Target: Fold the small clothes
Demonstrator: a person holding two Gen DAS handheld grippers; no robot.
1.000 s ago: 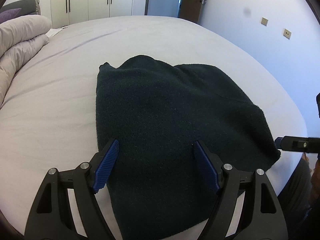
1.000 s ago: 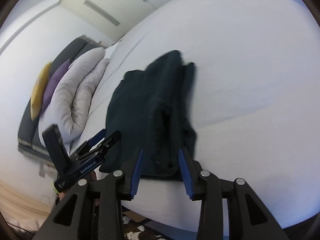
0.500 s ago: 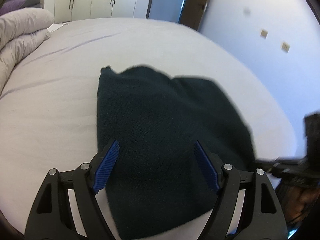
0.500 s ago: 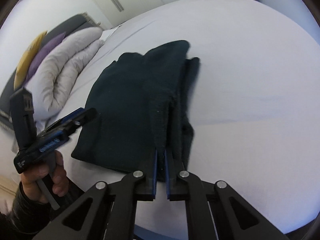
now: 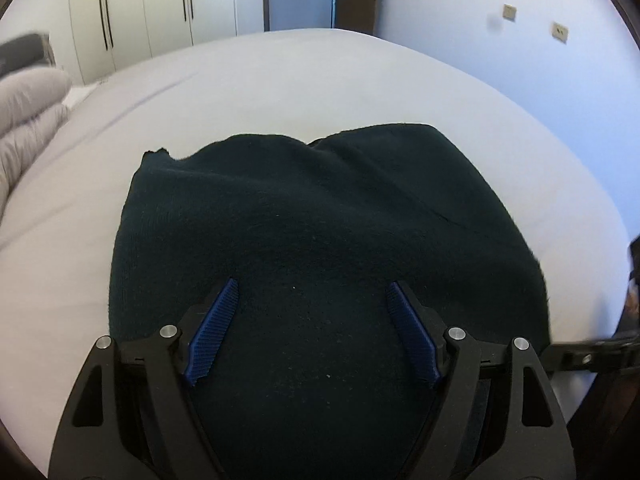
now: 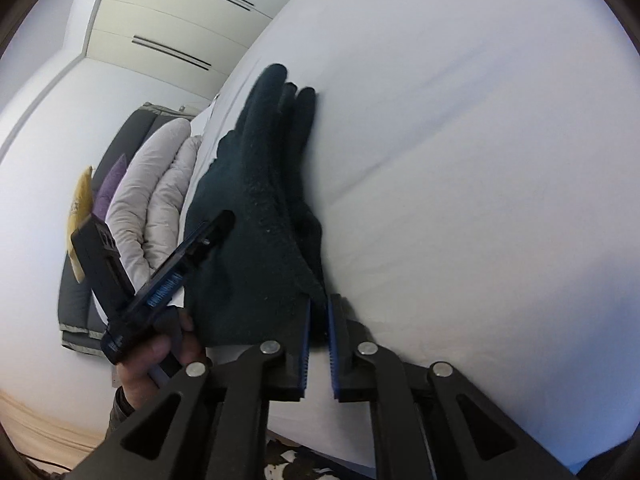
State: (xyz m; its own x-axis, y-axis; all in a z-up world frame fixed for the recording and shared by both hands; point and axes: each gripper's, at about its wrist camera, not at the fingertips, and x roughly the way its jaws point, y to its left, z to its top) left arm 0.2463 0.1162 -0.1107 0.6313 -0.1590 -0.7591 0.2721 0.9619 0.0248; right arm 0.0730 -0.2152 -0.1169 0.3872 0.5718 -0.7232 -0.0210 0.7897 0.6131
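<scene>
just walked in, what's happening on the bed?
A person with a tool in each hand is folding a dark knit garment on a white bed. The right tool pinches the garment's near corner at the bed edge, jaws nearly together. The left tool hangs open over the garment, gripping nothing.

Your right gripper [image 6: 319, 312] pinches the near corner of the dark green knit garment [image 6: 256, 208], which lies folded on the white bed sheet [image 6: 460, 160]. To its left, your hand [image 6: 156, 360] holds the left gripper [image 6: 216, 226] over the garment's edge, with a pale duvet [image 6: 156, 196] beyond.
</scene>
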